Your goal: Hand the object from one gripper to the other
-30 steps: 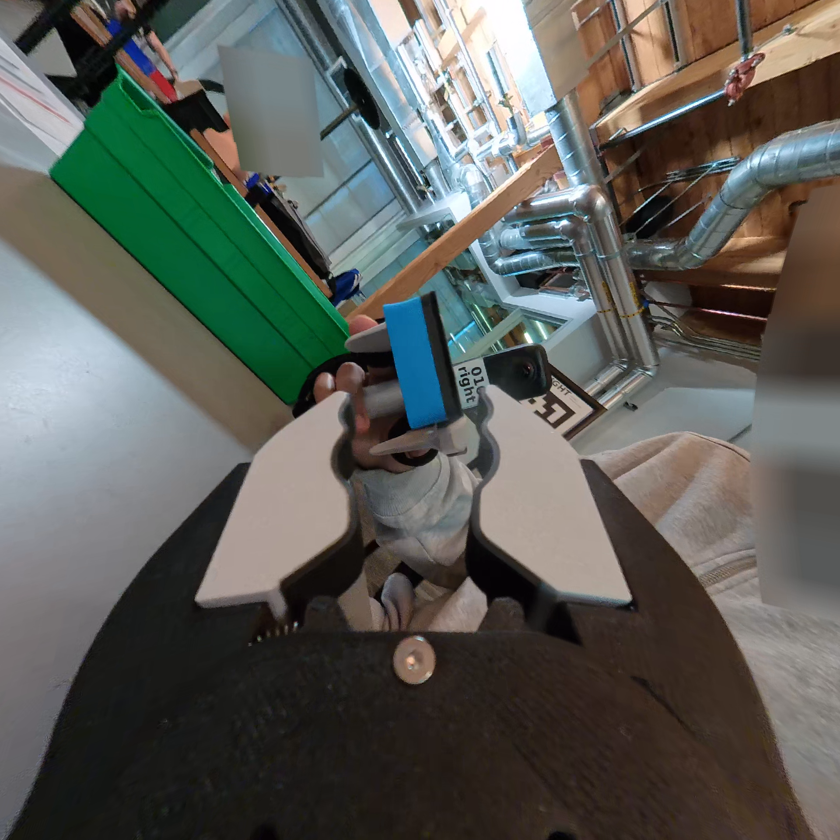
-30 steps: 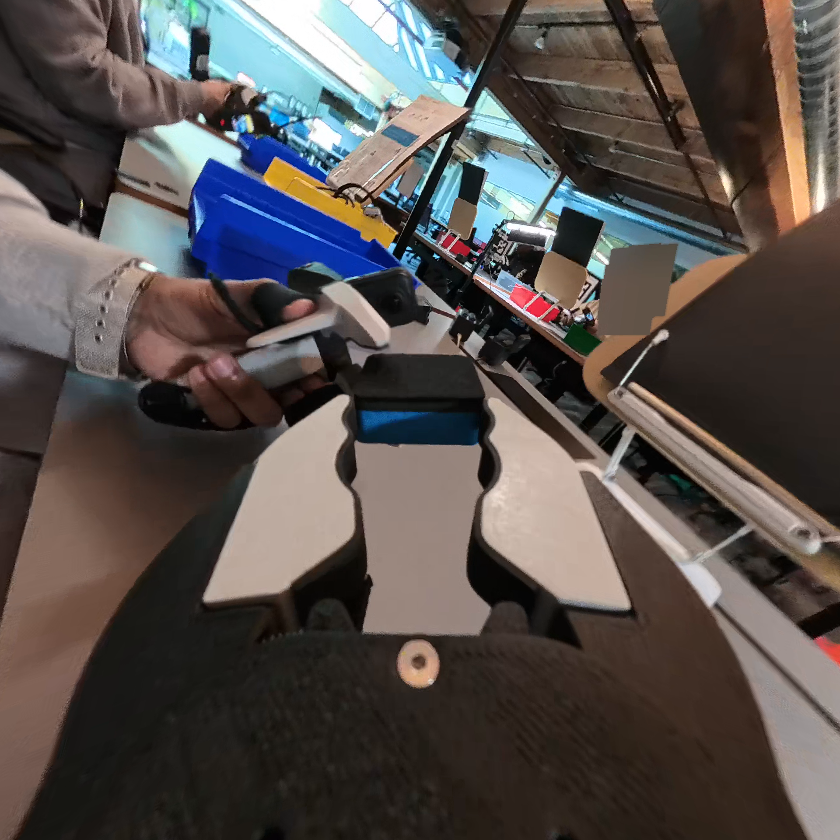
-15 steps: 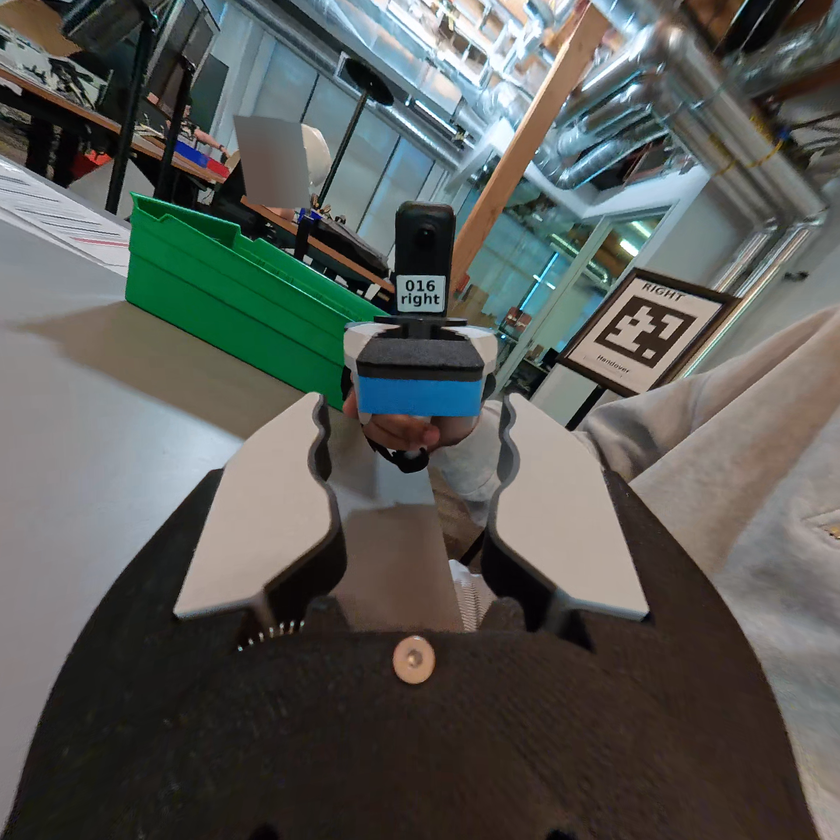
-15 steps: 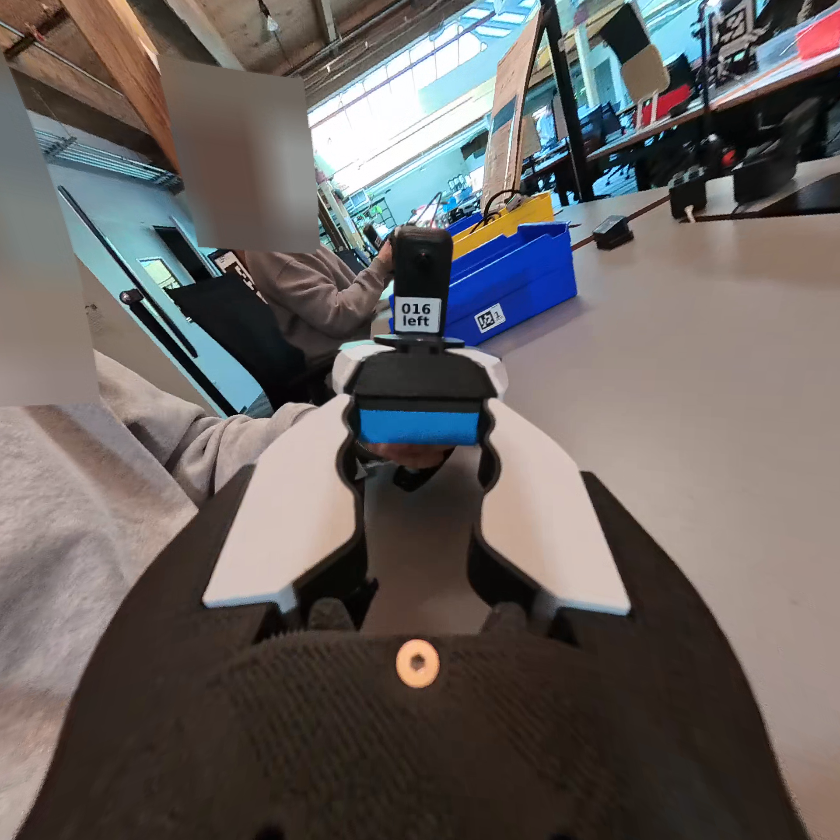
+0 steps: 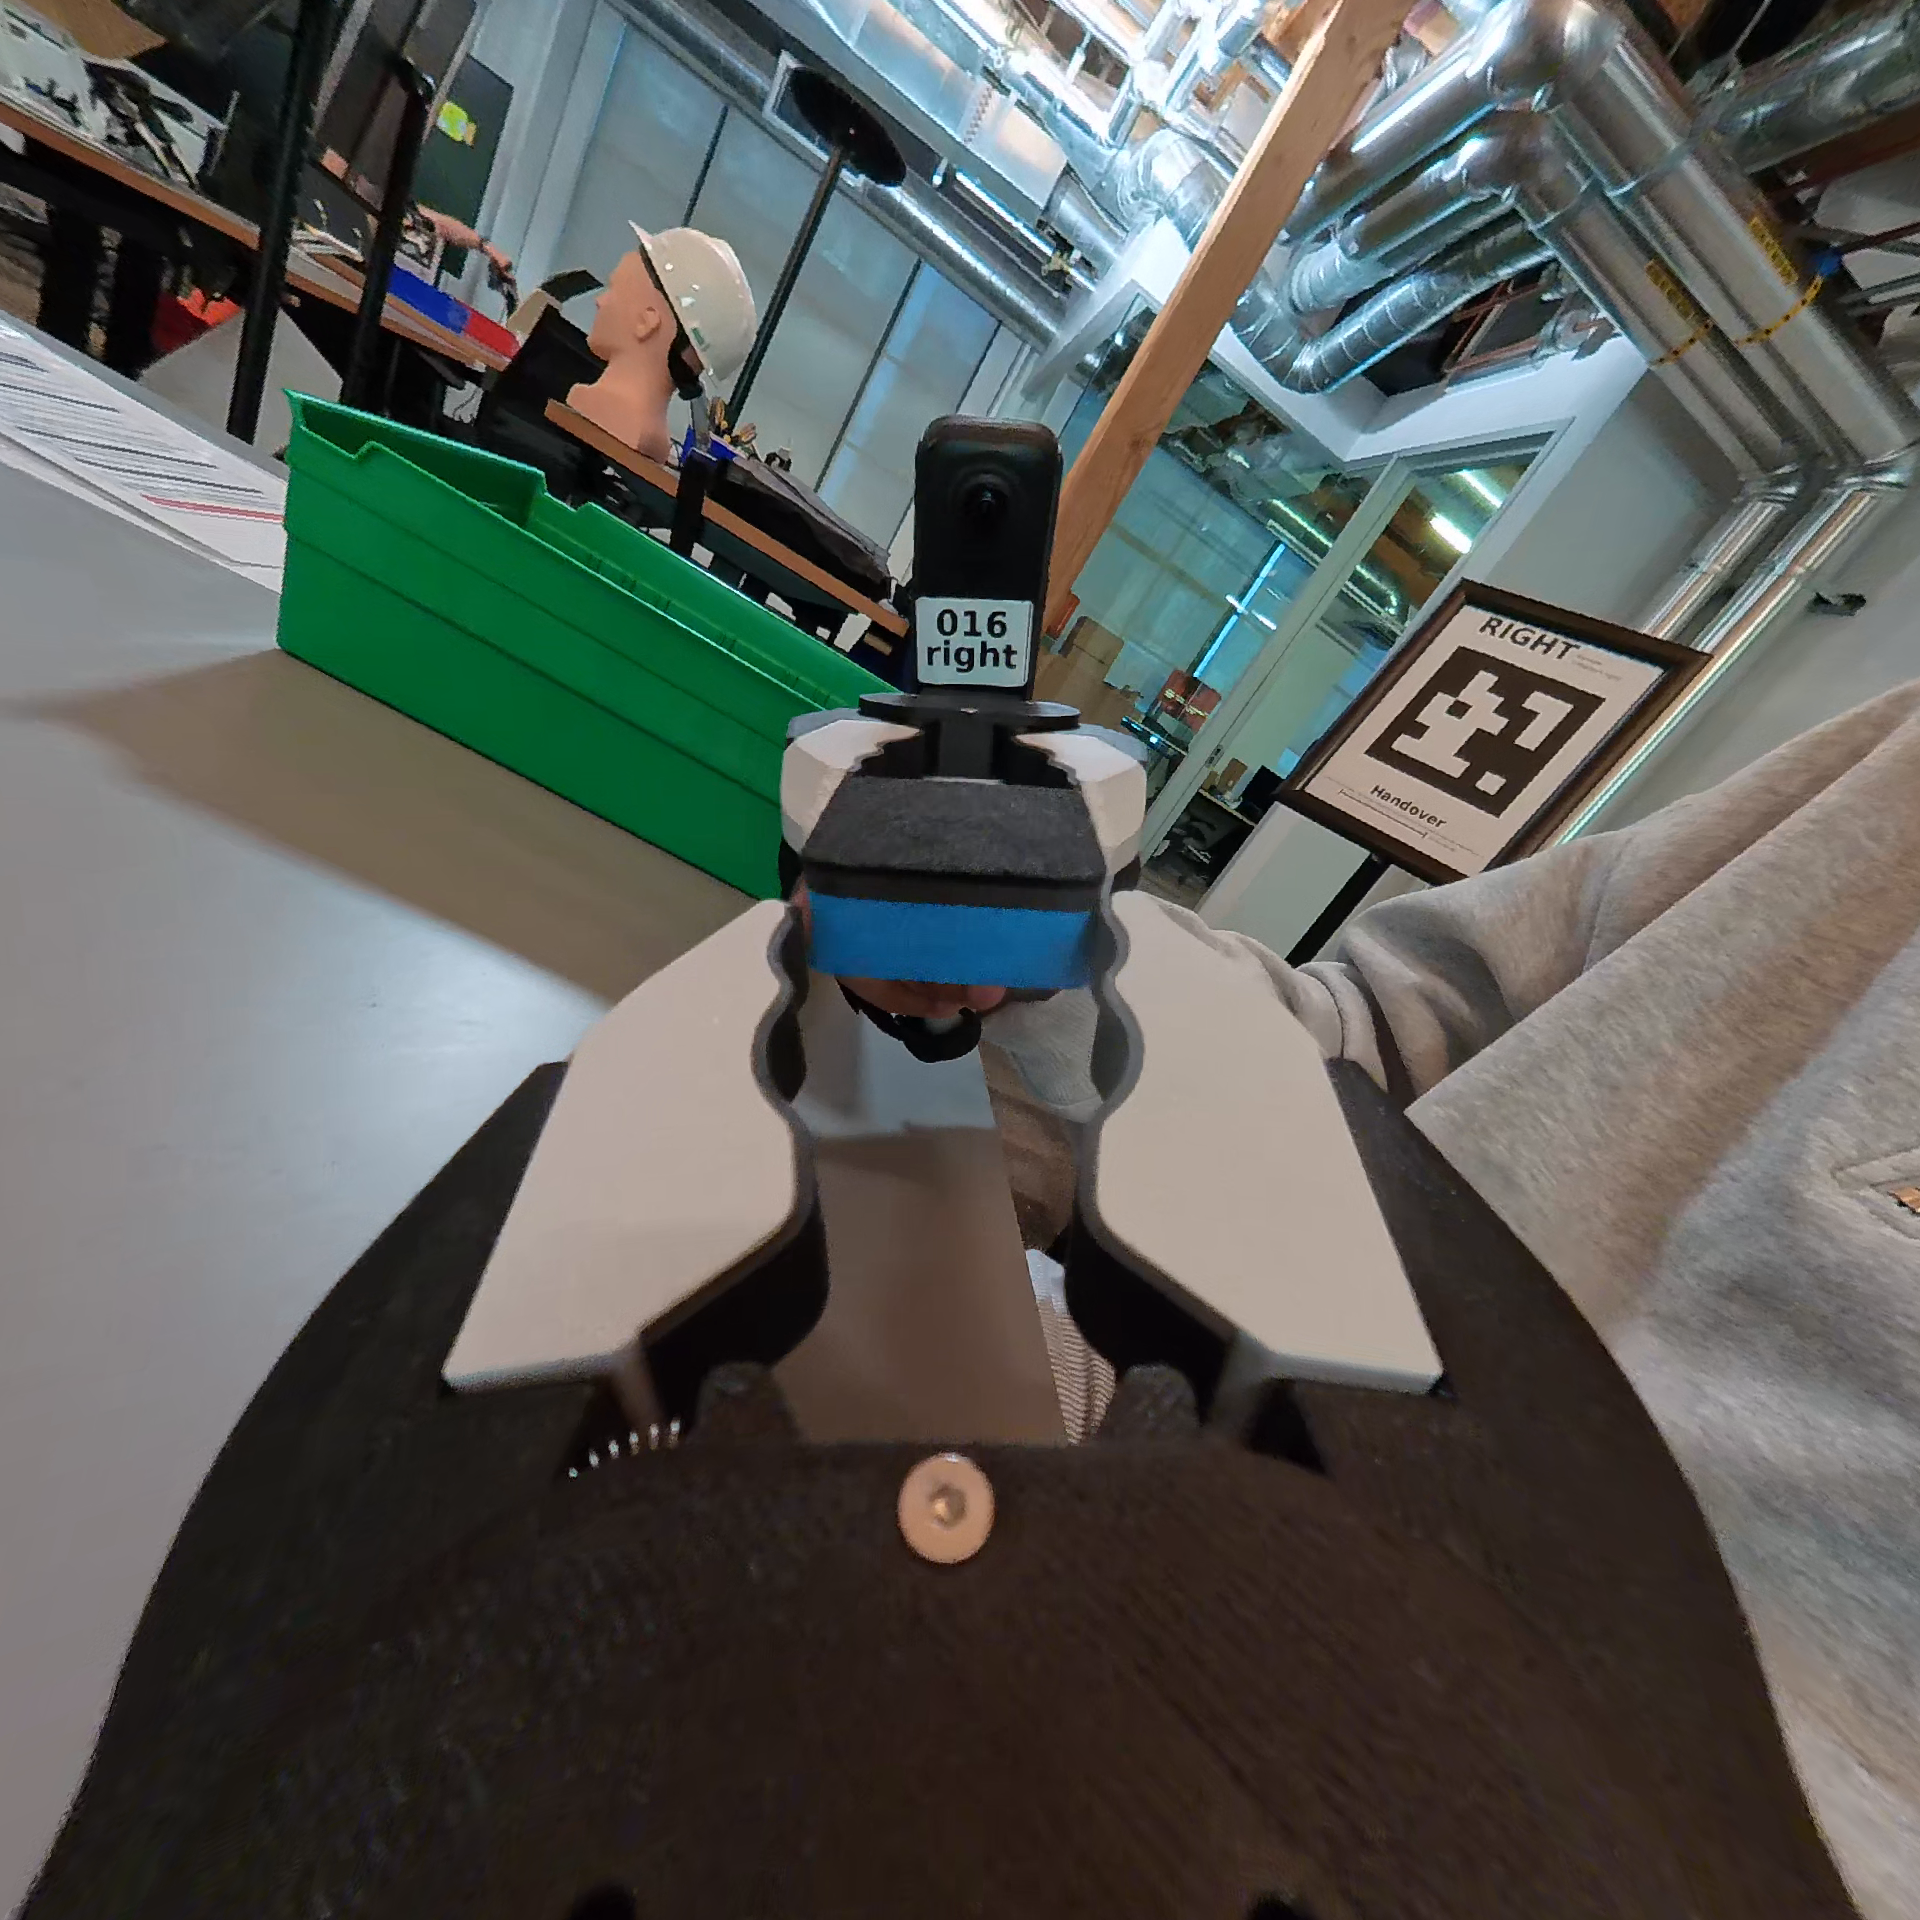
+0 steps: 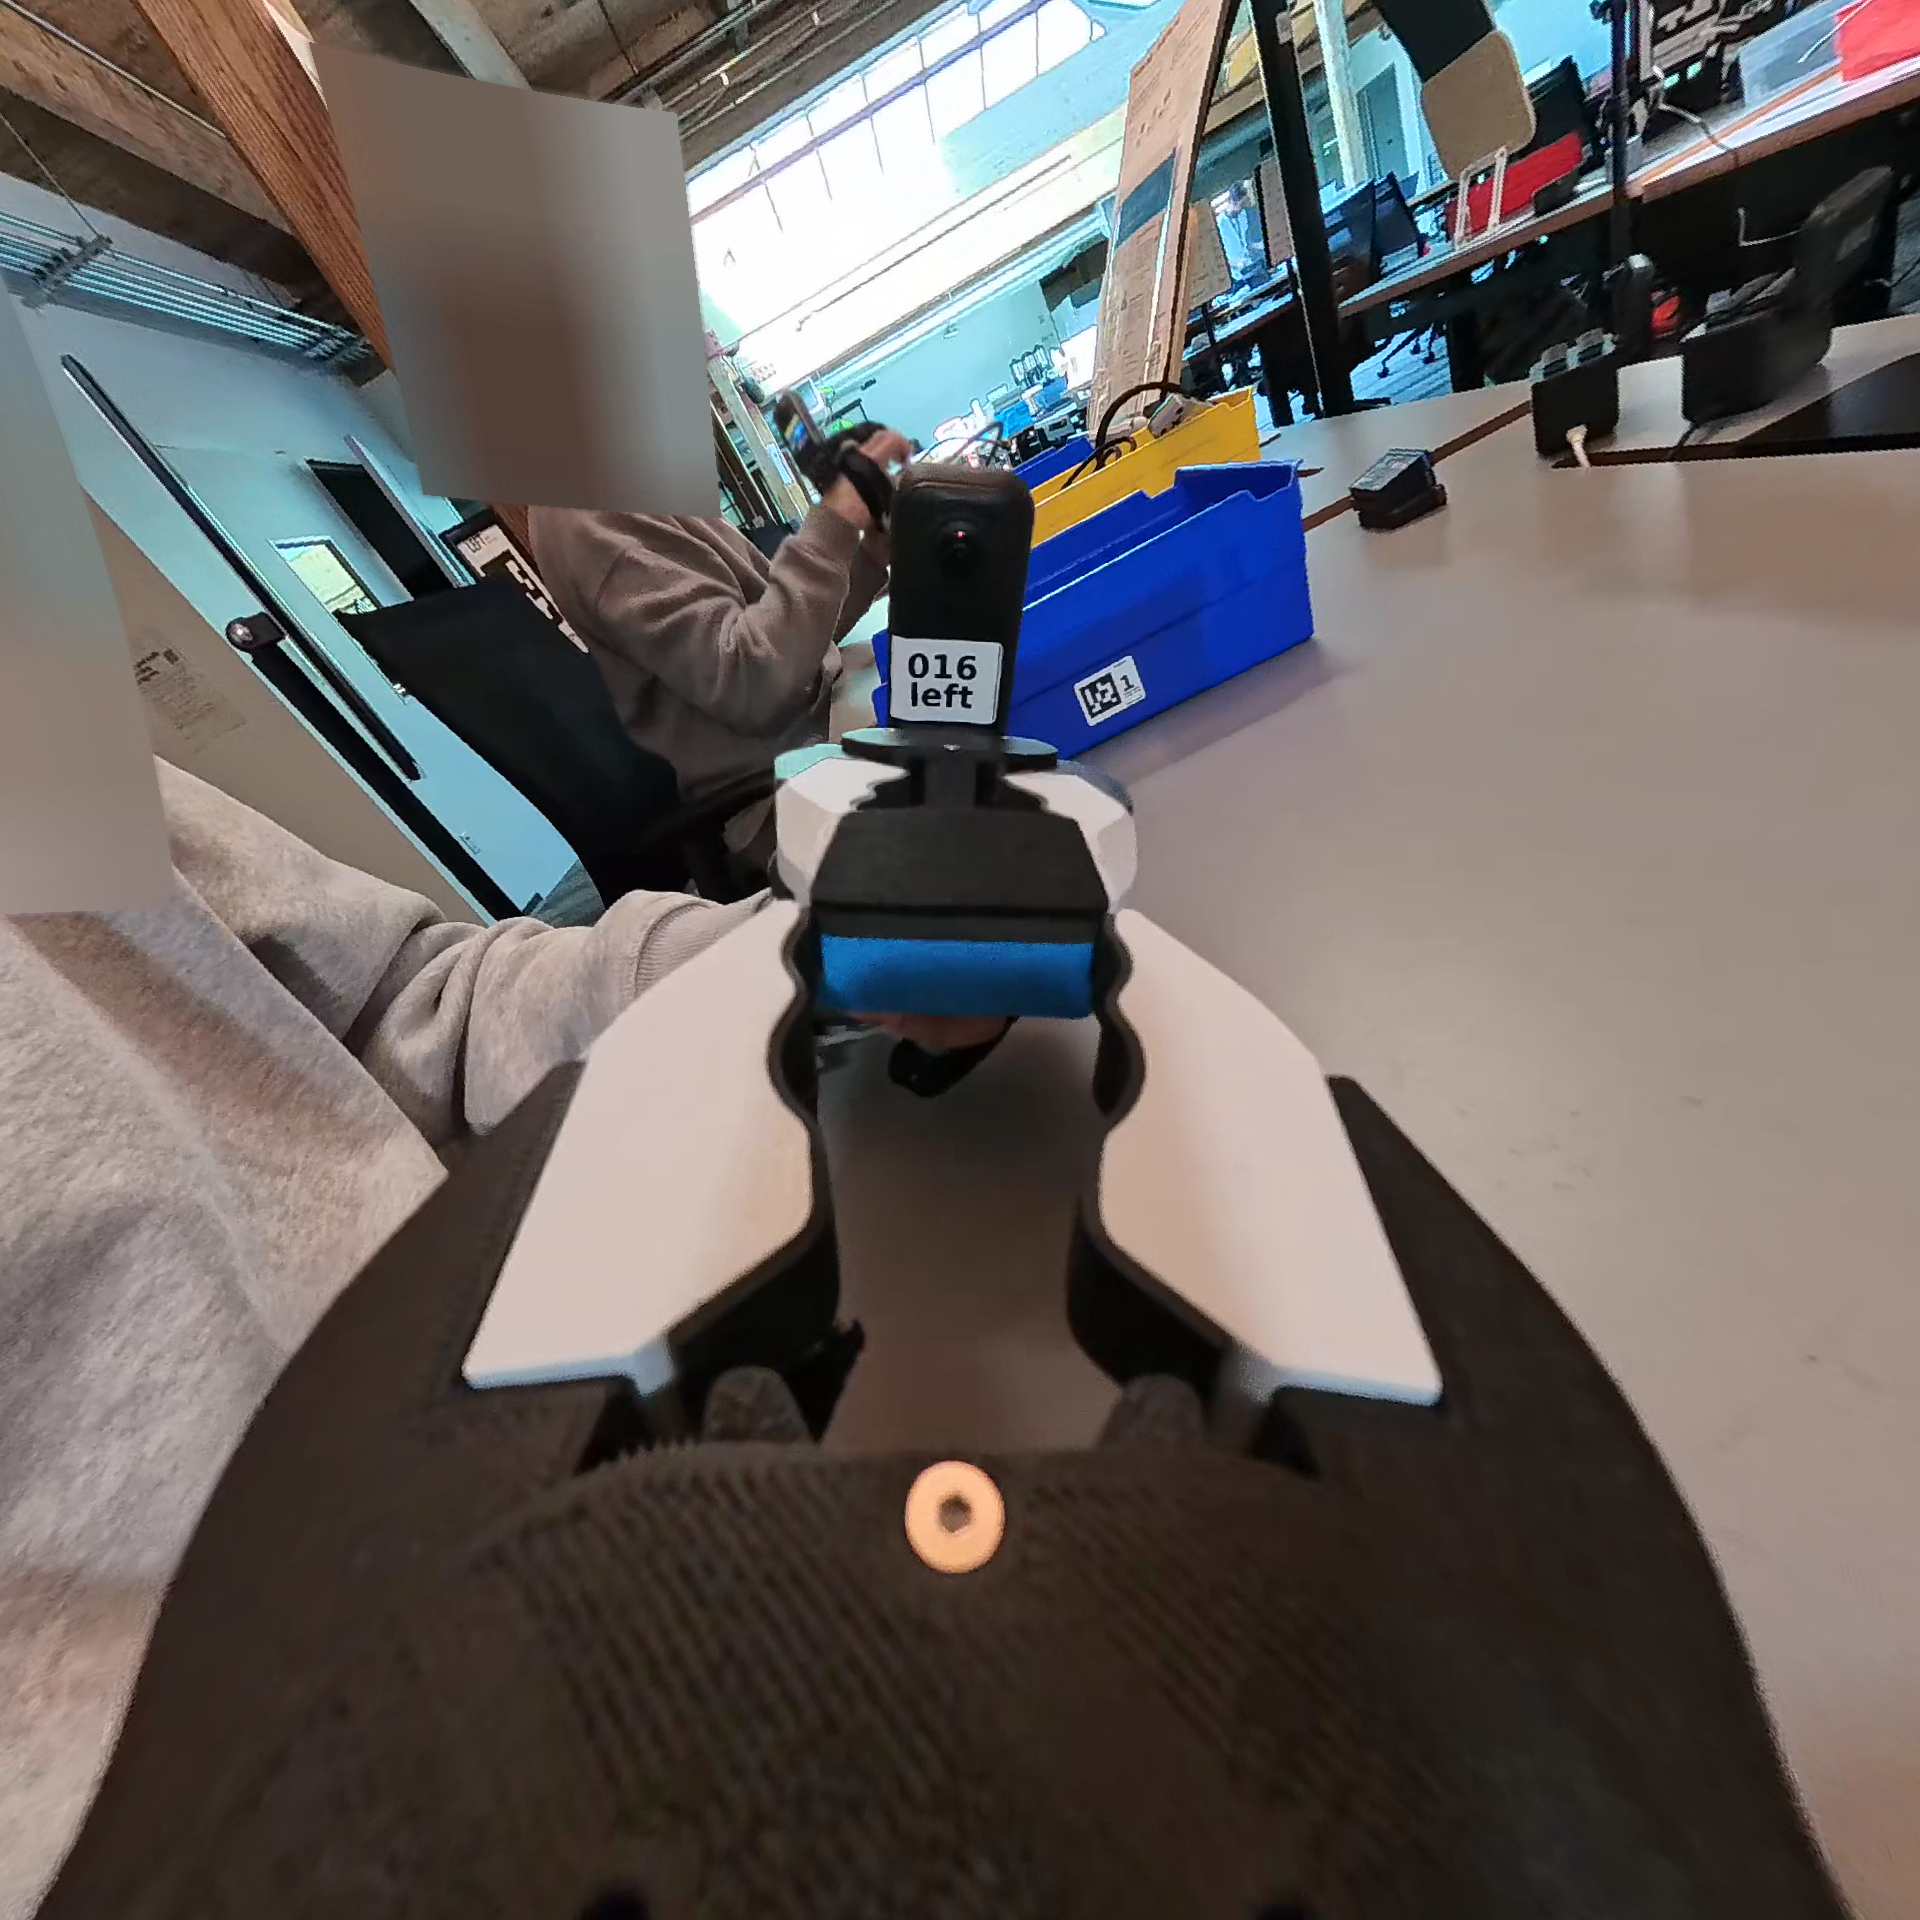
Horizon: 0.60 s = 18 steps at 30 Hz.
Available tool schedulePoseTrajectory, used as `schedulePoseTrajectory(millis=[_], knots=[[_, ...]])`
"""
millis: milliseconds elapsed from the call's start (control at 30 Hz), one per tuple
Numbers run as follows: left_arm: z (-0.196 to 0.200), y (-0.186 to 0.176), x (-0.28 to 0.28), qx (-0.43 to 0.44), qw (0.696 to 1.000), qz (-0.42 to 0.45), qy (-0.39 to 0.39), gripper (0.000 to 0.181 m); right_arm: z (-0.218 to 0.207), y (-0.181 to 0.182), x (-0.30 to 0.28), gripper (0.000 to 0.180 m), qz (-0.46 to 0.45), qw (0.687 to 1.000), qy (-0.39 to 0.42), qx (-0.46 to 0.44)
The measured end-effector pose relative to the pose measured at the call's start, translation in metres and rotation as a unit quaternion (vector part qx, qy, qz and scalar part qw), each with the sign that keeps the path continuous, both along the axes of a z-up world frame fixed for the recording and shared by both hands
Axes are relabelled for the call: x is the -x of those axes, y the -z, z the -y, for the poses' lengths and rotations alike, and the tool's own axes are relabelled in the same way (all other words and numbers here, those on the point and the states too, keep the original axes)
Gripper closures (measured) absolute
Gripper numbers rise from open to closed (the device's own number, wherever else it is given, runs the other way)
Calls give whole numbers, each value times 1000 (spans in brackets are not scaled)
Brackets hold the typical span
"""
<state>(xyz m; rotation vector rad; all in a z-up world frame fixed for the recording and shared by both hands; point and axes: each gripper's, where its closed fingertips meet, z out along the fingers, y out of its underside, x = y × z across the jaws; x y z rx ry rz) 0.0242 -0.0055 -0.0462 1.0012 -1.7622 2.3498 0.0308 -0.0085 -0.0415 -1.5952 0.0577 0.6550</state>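
While clamped from both ends of the handover, lies level with its long axis crosswise: foam block (image 5: 951, 940), black layer up, blue layer beneath, broad face toward each camera. Sits right at the fingertips of the left hand-held gripper (image 5: 948, 935), narrowed onto the block's short ends and touching them. Same from the other side: right hand-held gripper (image 6: 951, 966) closed on the block too. Both held nose to nose, roughly level, just above the desk (image 5: 260, 987), each with a black camera upright on top. Grey sleeve (image 5: 1558, 987) reaching in from the right in the left wrist view. On the desk, a green bin (image 5: 520, 623) and, opposite, a blue bin (image 6: 1174, 613) beside a yellow bin (image 6: 1195, 447). Beyond, a framed sign (image 5: 1486, 727) on a stand, silver ceiling pipes (image 5: 1558, 156), a seated person (image 6: 675, 623).
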Motion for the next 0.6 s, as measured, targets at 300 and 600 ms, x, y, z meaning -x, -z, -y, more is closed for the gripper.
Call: schedulePoseTrajectory(millis=[300,600], knots=[[-4,2,-3,5,1000,-19,-6,128,-3,3,-4,125,39,999,20,-13],[-19,1,-7,132,983,-122,43,128,3,-11,-18,112,334,928,129,-101]])
